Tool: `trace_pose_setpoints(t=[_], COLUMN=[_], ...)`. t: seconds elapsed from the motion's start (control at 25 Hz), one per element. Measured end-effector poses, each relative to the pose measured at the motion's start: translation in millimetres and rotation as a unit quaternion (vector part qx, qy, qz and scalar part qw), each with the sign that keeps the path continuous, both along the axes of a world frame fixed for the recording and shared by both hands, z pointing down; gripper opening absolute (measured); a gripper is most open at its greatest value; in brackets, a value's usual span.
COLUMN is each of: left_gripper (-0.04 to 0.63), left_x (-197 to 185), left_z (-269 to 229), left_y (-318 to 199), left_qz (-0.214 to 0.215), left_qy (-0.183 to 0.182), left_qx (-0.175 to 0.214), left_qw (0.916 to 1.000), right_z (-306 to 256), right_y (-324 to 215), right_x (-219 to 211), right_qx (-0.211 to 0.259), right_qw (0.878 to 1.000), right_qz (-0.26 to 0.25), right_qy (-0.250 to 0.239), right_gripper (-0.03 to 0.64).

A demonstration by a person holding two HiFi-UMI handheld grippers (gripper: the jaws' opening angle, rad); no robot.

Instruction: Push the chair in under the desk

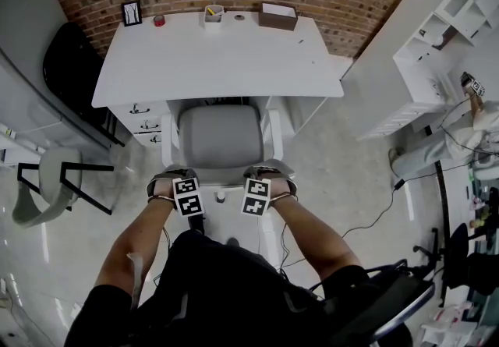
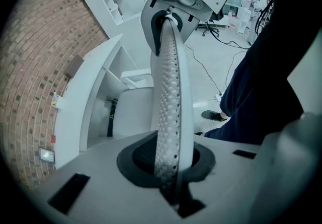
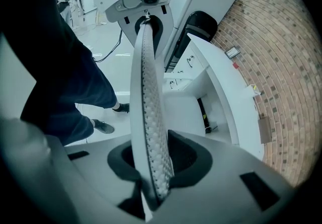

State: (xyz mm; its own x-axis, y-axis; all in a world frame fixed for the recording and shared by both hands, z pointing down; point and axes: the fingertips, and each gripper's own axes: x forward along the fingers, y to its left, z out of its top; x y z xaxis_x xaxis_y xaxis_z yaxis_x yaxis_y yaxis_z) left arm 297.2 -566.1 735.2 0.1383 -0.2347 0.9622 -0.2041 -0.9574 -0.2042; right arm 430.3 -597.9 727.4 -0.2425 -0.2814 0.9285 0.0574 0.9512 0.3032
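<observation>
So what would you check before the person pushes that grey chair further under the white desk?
1. Left gripper straddles the grey office chair's perforated backrest edge: ok.
2. Right gripper straddles it too: ok.
3. Firm grip: not ok, gaps show beside the edge in both gripper views.
4. Chair lined up between the white drawer unit and the desk's right panel: ok.
5. Room under the white rectangular desk: cannot tell, its top hides it.

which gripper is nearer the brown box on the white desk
Right. The right gripper is at the grey-seated chair's backrest, nearly in line with the brown rectangular box; the left gripper is further left on it.
</observation>
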Motion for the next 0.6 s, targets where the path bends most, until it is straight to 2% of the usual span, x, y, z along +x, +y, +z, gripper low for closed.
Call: trace_pose_setpoints(t=[0.12,0.32,0.4,0.52,0.56,0.6], left_gripper=[0.082,0.192,0.199,0.198,0.187,0.154], left_x=[-5,0,6,16,18,20], left_z=[-5,-31,-47,-82,-96,-111], left_y=[-2,-2,3,10,13,15], left_qz=[-0.009,-0.046,-0.059,-0.092,-0.109,-0.131], left_qy=[0.013,0.095,0.12,0.183,0.212,0.248], left_qx=[0.021,0.047,0.063,0.092,0.101,0.109], left_qw=[0.9996,0.9933,0.989,0.9746,0.9658,0.9536], right_z=[-5,-30,-43,-66,-74,-83], right_y=[5,10,14,20,20,20], right_x=[-4,-3,2,8,9,11], right_qx=[0.011,0.005,0.008,0.005,0.003,0.002], right_qw=[1.0,0.997,0.995,0.989,0.985,0.979], right_qz=[0.002,0.024,0.032,0.063,0.081,0.103], right_qy=[-0.021,-0.072,-0.091,-0.135,-0.155,-0.178], right_gripper=[0.095,0.174,0.183,0.183,0.183,0.18])
